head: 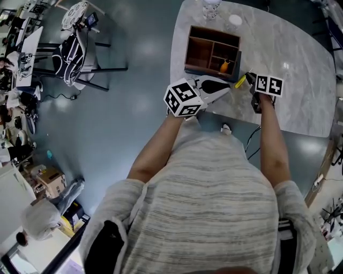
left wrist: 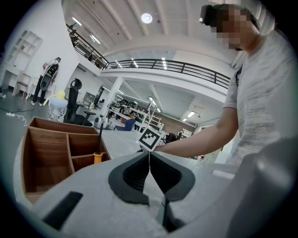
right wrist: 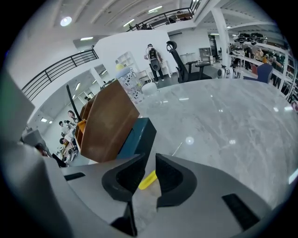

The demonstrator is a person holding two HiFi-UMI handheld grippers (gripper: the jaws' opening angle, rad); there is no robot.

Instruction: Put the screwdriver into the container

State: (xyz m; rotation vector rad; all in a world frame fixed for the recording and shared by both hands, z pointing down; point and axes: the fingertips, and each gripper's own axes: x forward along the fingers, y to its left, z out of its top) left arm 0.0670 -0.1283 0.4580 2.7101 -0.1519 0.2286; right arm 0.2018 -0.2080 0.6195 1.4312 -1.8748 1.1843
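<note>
Fingers (right wrist: 122, 177) of right gripper (right wrist: 149, 159) spread over the yellow-handled screwdriver (right wrist: 148, 180); fingers (left wrist: 132, 174) of left gripper (left wrist: 149, 154) pressed together, nothing between.

Nearest, above the near edge of the grey marble surface (head: 292, 72): left gripper (head: 227, 89) closed and roughly level, tips toward the container's near wall; right gripper (head: 250, 83) tilted down beside it, handle of the screwdriver (head: 240, 81) between the parted pads, not pinched. Screwdriver flat on the surface, thin shaft pointing away, just off the near right corner of the container (head: 188, 49), outside it. Next out, wooden container (right wrist: 109, 122) with open compartments, toward the left edge of the surface, dark blue box (right wrist: 138, 135) against its right side. Inside a small near compartment, orange-handled tool (head: 225, 67) standing upright. Farthest, clear bottle (head: 211, 8) by the far edge.
</note>
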